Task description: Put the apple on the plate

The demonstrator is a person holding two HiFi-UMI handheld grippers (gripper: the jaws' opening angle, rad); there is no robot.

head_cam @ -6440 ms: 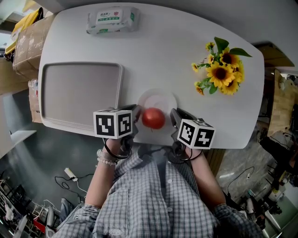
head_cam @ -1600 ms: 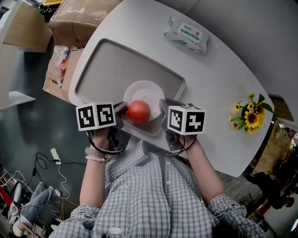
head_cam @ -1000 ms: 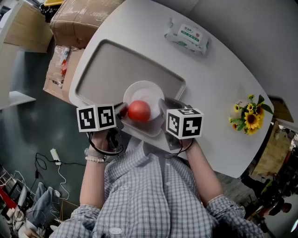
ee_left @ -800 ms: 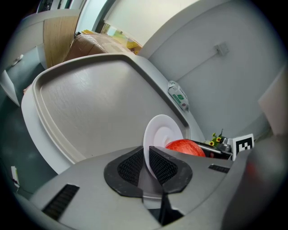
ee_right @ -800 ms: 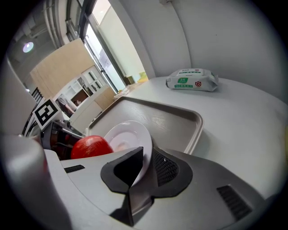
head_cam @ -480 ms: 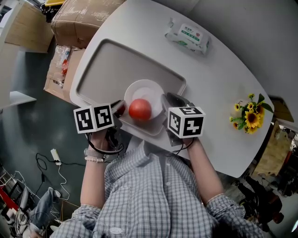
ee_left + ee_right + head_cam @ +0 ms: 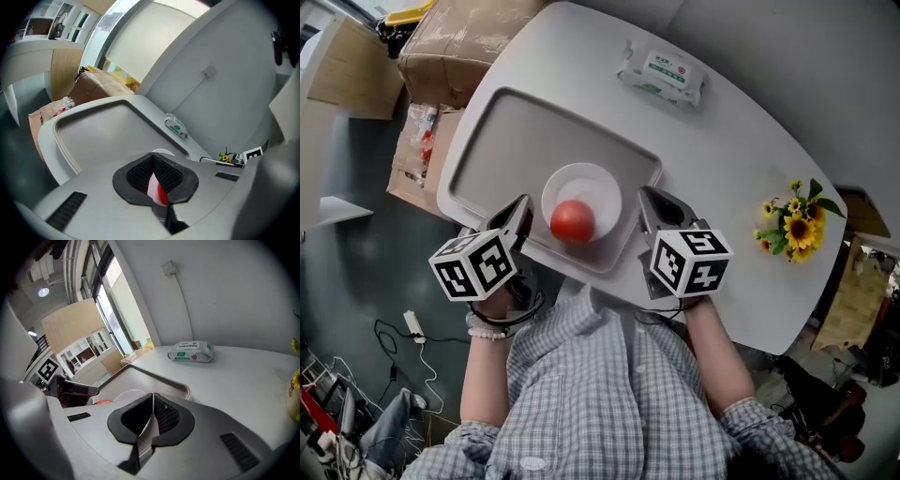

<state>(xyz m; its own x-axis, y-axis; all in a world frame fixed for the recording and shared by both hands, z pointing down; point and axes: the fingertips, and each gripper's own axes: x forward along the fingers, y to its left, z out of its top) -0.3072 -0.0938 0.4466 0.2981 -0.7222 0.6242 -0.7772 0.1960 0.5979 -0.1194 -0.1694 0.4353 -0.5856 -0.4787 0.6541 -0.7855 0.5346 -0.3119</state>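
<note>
Head view notes: we saw red round apple [image 7: 573, 221] resting on small white round plate [image 7: 581, 175], plate inside grey rectangular tray [image 7: 502, 131] on white table [image 7: 741, 131]. Left gripper [image 7: 521, 206] hung just left of plate, apart from it; in left gripper view we found jaws closed tip to tip, nothing gripped. Right gripper [image 7: 648, 197] hung just right of plate, also apart; jaws likewise pressed together, empty.

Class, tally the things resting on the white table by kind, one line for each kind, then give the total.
tray: 1
plate: 1
apple: 1
wipes pack: 1
sunflower bunch: 1
Total: 5
</note>
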